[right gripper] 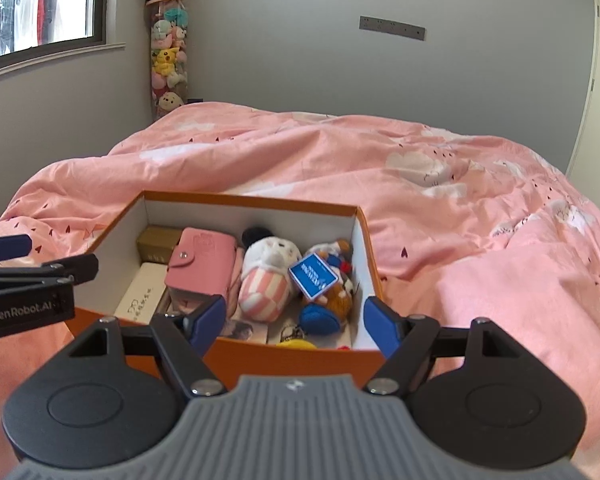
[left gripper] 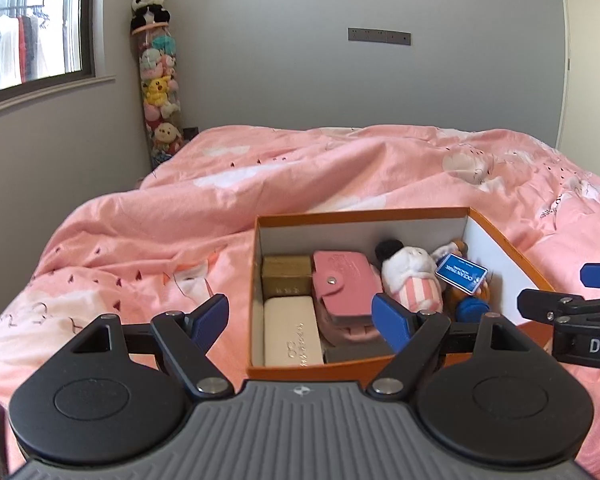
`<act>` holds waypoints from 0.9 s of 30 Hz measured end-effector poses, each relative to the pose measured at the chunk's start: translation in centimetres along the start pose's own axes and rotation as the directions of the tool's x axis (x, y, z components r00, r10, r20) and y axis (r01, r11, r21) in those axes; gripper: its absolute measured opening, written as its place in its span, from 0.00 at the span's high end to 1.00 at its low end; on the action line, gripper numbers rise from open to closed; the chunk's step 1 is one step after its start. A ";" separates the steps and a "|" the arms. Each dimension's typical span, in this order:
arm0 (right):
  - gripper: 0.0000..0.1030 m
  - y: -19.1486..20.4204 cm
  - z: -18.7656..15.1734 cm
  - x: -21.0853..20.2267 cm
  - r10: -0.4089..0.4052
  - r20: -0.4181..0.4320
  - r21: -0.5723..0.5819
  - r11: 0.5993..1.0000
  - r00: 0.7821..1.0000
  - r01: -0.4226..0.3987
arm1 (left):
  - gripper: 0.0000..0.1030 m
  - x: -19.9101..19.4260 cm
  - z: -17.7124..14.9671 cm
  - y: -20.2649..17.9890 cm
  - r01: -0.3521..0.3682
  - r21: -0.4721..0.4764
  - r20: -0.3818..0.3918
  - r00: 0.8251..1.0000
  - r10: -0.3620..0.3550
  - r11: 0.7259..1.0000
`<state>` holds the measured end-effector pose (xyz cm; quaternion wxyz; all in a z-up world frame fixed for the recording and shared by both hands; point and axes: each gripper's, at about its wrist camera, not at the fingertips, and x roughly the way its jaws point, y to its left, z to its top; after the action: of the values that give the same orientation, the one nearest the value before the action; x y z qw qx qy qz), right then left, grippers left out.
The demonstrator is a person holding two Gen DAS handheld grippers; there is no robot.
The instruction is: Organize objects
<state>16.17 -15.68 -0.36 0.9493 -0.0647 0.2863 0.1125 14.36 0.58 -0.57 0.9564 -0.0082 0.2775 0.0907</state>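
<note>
Nearest the lens in the left wrist view, the left gripper (left gripper: 302, 320) fills the lower part of the frame, its jaws spread wide with nothing pinched between them; the left blue pad hangs over the pink bedspread (left gripper: 140, 240), the right one over the near end of the orange box (left gripper: 300, 372); at the right edge the right gripper (left gripper: 572, 292) juts in, its jaws likewise apart and empty.

In the right wrist view the right gripper (right gripper: 294, 322) sits low in the frame, jaws spread and gripping nothing, both pads above the box's near wall (right gripper: 300, 354); the left gripper (right gripper: 28, 264) pokes in at the left edge.

The box lies open on the bed, lower centre of both frames. Left to right inside it, in the left wrist view: a gold box (left gripper: 286, 278) at the far left corner, with a cream case (left gripper: 292, 330) just in front of it; a pink snap wallet (left gripper: 346, 282) beside them, resting on other things; a white plush with pink-striped bottom (left gripper: 414, 280) in the middle; a blue card (left gripper: 461, 273) lying on a brown and blue plush (left gripper: 470, 304) against the right wall. The right wrist view adds a yellow item (right gripper: 296, 345) and a photo card (right gripper: 244, 330) near the front wall.

Upper left of both frames: a window (left gripper: 32, 28), then a tall clear tube of plush toys (left gripper: 160, 92) topped by a panda (left gripper: 150, 6); a grey switch strip (left gripper: 379, 36) on the wall at upper centre.
</note>
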 end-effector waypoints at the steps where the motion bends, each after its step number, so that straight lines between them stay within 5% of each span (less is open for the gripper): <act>1: 0.25 0.1 -0.2 0.1 -0.004 0.003 -0.001 1.000 1.000 0.004 | 0.09 0.0 -0.1 0.0 0.002 -0.001 0.000 1.000 -0.002 1.000; 27: 0.22 -0.1 -2.1 0.7 -0.025 -0.001 0.003 1.000 1.000 0.025 | 0.09 1.1 -1.5 -0.7 -0.007 -0.009 -0.076 0.997 0.007 1.000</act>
<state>15.60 -16.01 -2.49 0.9506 -0.0671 0.2860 0.1001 14.60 0.01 -2.48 0.9447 -0.0151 0.3135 0.0949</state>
